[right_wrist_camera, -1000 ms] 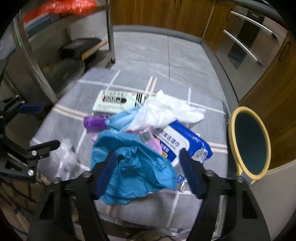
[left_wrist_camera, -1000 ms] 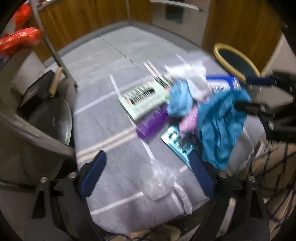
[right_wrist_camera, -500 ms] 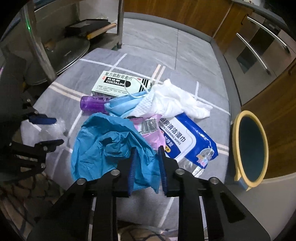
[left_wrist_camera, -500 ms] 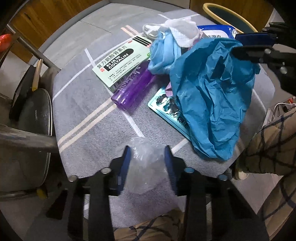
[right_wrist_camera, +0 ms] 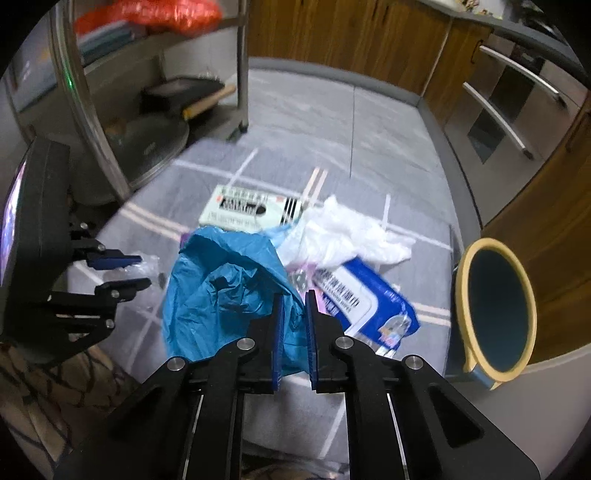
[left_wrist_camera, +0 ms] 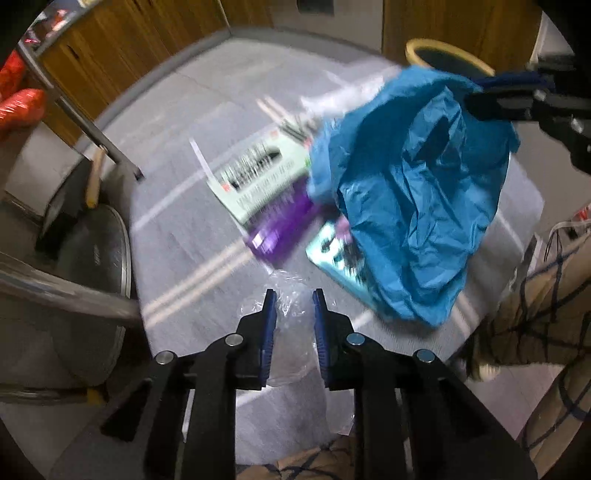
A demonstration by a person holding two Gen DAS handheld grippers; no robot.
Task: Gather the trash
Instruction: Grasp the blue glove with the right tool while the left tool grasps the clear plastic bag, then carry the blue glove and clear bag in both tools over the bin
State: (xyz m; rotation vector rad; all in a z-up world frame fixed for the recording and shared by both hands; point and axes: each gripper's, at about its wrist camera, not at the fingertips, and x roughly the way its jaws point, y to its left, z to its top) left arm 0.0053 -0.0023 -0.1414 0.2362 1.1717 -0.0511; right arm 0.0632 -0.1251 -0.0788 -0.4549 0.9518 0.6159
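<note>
Over the mat, closing left gripper pinches clear wrapper

Grey mat with pale stripes under my view, my landmark. Metal rack at mat's far-left corner; round dark lid and black tray with wooden handle on its lowest shelf. Orange-red bag on rack's upper shelf. Wooden cabinets beyond mat. Plaid fabric at mat's near edge.
</note>
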